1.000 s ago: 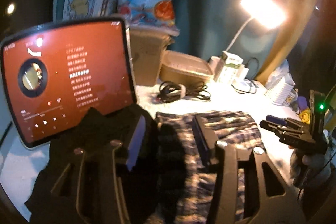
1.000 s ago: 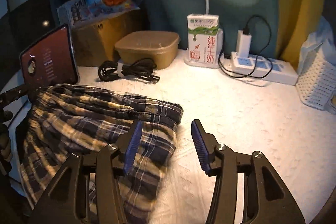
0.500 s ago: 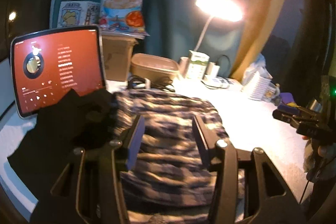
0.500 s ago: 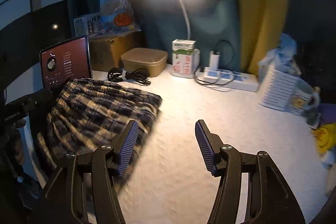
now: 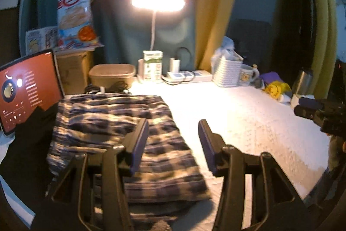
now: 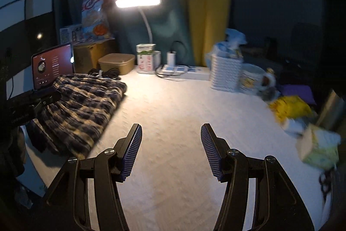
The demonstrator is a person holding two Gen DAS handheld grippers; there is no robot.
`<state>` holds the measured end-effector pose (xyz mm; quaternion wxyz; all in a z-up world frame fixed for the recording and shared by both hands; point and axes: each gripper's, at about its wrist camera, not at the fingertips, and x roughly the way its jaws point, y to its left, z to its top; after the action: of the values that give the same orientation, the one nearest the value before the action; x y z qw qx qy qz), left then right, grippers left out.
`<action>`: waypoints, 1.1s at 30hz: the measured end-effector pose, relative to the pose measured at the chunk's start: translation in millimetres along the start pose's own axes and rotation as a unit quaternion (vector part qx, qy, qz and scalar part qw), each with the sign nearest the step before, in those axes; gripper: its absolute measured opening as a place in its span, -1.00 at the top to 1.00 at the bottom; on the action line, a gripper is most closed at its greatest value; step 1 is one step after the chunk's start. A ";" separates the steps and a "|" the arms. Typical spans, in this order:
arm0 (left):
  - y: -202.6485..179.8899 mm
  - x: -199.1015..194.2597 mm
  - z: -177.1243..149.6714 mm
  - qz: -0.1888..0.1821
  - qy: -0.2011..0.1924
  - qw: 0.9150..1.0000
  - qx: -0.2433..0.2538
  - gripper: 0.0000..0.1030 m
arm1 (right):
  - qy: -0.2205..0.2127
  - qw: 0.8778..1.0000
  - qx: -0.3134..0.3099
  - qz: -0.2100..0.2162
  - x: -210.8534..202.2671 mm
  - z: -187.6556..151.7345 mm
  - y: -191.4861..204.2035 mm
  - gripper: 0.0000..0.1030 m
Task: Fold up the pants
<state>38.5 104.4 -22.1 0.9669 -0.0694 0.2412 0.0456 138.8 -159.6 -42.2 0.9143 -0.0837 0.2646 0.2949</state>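
The plaid pants lie folded at the left of the worktop, under the left finger of the left tool, which is wide and holds nothing. The right tool is also wide and empty, with the pants at the left of its frame, well apart. Compared with half a second ago, both tools have pulled back higher. The white surface right of the pants is free up to the basket and mug.

White textured table, folded plaid pants, tablet, power strip
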 end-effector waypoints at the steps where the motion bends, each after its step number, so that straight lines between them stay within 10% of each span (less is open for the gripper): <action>1: -6.6 -2.2 -1.1 -0.007 -0.002 1.000 -0.003 0.05 | -0.001 1.000 0.009 -0.005 -5.3 -4.9 -4.2 -0.16; 16: -65.3 -61.4 1.0 -0.038 -0.117 0.992 0.020 0.05 | -0.104 0.993 0.026 -0.057 -96.6 -28.2 -20.2 -0.16; 33: -49.2 -52.9 -13.5 0.016 -0.098 0.995 0.018 -0.17 | -0.083 0.995 0.021 -0.041 -68.4 -33.0 2.8 -0.16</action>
<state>-8.2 50.9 -3.3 0.9862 -0.0434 0.1467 0.0631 75.9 -201.3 -33.7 0.9461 -0.0510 0.1902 0.2571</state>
